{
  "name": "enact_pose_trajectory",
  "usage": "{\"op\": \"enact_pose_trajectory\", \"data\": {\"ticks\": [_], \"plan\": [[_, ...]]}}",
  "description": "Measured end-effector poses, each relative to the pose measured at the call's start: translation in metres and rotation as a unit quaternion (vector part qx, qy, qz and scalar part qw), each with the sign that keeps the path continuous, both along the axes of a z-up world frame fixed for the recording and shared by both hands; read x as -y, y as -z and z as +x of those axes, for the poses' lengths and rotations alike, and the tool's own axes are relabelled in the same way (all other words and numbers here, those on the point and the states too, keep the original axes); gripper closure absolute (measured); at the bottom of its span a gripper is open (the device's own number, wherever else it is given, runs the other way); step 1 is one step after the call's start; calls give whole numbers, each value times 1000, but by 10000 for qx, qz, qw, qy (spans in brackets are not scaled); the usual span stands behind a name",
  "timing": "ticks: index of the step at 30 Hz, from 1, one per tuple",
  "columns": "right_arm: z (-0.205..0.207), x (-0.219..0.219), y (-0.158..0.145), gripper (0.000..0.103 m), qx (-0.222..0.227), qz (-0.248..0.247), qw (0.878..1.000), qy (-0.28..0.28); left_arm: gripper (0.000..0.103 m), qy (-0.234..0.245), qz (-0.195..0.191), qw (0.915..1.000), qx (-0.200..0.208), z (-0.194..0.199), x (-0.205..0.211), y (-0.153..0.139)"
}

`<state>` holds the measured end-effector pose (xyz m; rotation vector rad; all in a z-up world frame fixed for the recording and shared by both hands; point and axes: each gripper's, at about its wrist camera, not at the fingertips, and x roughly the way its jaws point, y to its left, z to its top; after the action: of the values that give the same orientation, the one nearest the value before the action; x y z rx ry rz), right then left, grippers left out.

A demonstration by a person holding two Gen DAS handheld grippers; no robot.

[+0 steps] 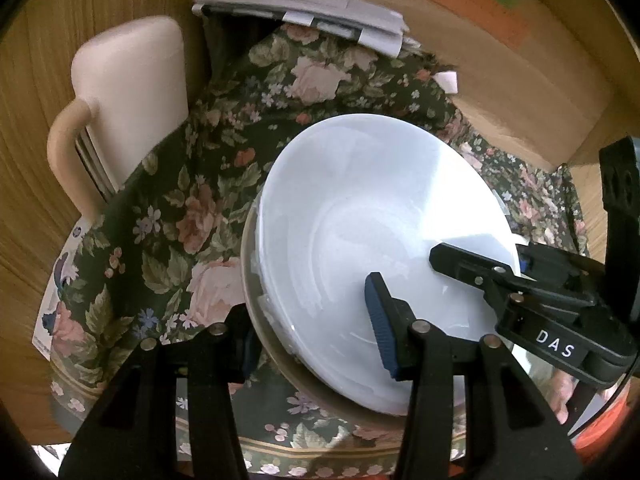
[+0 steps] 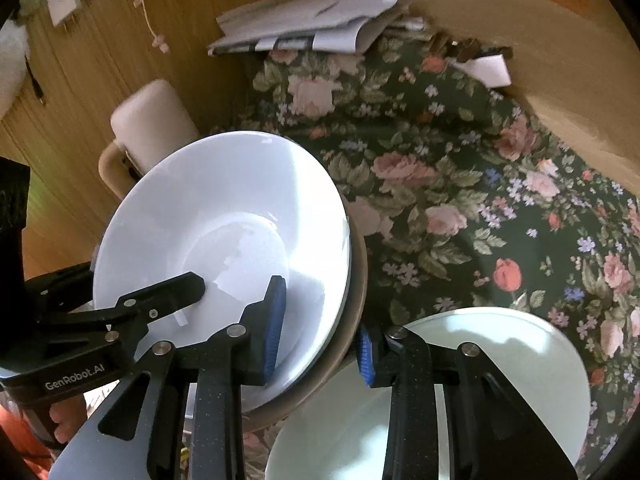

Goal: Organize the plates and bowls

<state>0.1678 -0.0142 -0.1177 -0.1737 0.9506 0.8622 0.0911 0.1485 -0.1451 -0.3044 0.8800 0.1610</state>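
The stack of white bowls (image 1: 360, 216) sits in a tan bowl (image 2: 352, 344) on the floral tablecloth (image 1: 168, 216), near its front edge; the stack's lower bowls are mostly hidden. The left gripper (image 1: 312, 340) and the right gripper (image 2: 322, 332), both angled downward, each straddle the stack's rim, though whether the pads press it cannot be told. A pale green plate (image 2: 520, 360), partly cut off, lies just beside.

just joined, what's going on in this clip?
A person is working with two handheld tongs on a stack of dishes on a floral tablecloth. The left tongs and the right tongs each straddle the near rim of the white bowl, which sits nested in a tan bowl. Each has one finger inside the bowl and one outside. A pale green plate lies beside the stack, untouched.
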Motion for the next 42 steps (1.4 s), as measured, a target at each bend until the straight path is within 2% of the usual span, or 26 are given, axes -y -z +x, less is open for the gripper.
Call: {"op": "enact_pose_trajectory", "data": {"ticks": [5, 17, 29, 42], "plan": [[-1, 12, -13, 75, 138, 141, 9997, 139, 56, 28, 176, 9996, 206, 1, 12, -17], [-3, 58, -37, 75, 360, 300, 9970, 617, 56, 453, 154, 9979, 441, 14, 49, -40], [-5, 104, -43, 75, 349, 295, 9932, 1068, 56, 931, 57, 9948, 421, 23, 91, -40], [-10, 141, -35, 75, 227, 258, 9894, 1410, 56, 1316, 35, 9909, 265, 25, 128, -32]]}}
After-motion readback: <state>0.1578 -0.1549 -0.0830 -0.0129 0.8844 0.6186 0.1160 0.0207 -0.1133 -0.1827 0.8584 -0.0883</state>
